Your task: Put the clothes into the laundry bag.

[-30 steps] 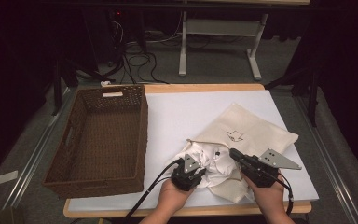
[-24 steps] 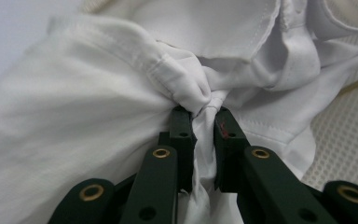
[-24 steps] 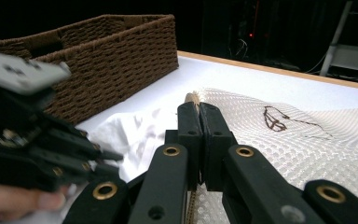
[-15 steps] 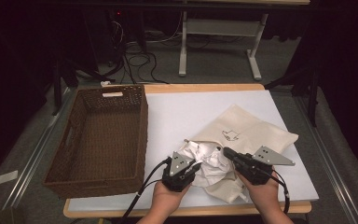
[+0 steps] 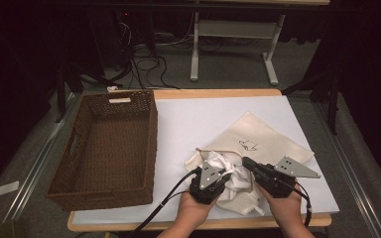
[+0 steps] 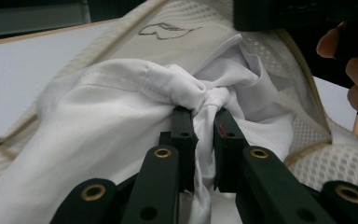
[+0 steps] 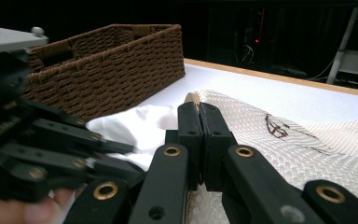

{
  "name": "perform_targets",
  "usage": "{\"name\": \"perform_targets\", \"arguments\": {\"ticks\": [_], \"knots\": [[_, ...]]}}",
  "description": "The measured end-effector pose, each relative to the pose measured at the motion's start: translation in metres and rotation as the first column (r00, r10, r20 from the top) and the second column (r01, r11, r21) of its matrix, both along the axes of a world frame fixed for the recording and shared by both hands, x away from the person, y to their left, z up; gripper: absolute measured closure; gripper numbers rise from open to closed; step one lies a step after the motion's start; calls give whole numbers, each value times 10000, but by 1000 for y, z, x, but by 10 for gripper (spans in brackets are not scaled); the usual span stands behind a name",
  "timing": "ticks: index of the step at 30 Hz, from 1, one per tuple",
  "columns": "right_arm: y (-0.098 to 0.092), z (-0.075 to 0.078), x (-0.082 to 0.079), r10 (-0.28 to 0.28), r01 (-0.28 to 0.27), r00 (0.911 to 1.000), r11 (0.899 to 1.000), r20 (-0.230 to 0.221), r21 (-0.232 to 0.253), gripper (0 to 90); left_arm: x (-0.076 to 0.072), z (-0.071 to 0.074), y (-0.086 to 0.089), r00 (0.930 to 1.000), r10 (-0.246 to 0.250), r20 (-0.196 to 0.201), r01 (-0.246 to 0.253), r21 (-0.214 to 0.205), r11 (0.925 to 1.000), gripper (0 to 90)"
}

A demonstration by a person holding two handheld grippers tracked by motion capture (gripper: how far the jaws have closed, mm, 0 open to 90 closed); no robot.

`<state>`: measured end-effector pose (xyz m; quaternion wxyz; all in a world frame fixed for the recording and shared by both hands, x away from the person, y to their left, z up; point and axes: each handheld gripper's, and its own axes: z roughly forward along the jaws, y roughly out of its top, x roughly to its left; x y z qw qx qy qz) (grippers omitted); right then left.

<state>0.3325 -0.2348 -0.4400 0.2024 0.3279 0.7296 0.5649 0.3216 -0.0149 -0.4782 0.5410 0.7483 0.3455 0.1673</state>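
A cream mesh bag (image 5: pixel 270 141) with a small dark logo lies on the white table top, its mouth toward me. A crumpled white garment (image 5: pixel 233 173) bulges from that mouth. My left gripper (image 5: pixel 222 174) is shut on a bunched fold of the white garment (image 6: pixel 121 102), the cloth pinched between its pads (image 6: pixel 184 126). Just to its right, my right gripper (image 5: pixel 246 161) is shut on the bag's zipped rim. In the right gripper view its jaws (image 7: pixel 199 109) meet on the mesh edge (image 7: pixel 279 144), with the left gripper (image 7: pixel 51 144) close by.
An empty brown wicker basket (image 5: pixel 151 144) stands on the left half of the table. The white table top (image 5: pixel 198 119) runs bare behind the bag. Beyond the far edge are cables and a metal stand (image 5: pixel 228 34) on the floor.
The left gripper has lifted a little with the white garment in it, bunching the cloth higher at the bag's mouth. The right gripper has stayed where it was on the bag.
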Motion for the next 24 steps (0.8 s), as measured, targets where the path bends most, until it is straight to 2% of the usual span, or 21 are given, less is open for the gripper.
{"name": "perform_targets", "arguments": {"ticks": [6, 9, 14, 15, 17, 19, 20, 24], "knots": [[-2, 2, -3, 30, -31, 10000, 10000, 49, 69, 897, 18, 0, -22, 9998, 126, 174, -126, 15, 9999, 817], [-5, 2, -4, 8, -9, 10000, 10000, 96, 93, 897, 30, -6, -31, 9993, 99, 358, -105, 182, 9998, 816], [-4, 0, -3, 17, -18, 10000, 10000, 16, 71, 897, 46, -23, -38, 9996, 291, 67, -294, 415, 9987, 810], [-3, 0, -3, 39, -39, 10000, 10000, -11, 54, 898, 46, -24, -37, 9996, 289, 4, -289, 349, 9990, 801], [-4, -1, -3, 65, -65, 10000, 10000, -8, 10, 897, 44, -25, -36, 9997, 230, -111, -227, 268, 9994, 738], [-4, -1, -3, 38, -38, 10000, 10000, -54, 23, 897, 38, -22, -33, 10000, 56, 45, -58, 389, 9992, 656], [-5, -1, -3, 81, -81, 10000, 10000, -29, 10, 897, 34, -21, -30, 9998, -22, 178, 16, 343, 9994, 599], [-5, -2, -3, 64, -64, 10000, 10000, -70, -43, 897, 20, -15, -20, 9997, -33, 241, 35, -58, 10000, 420]]}}
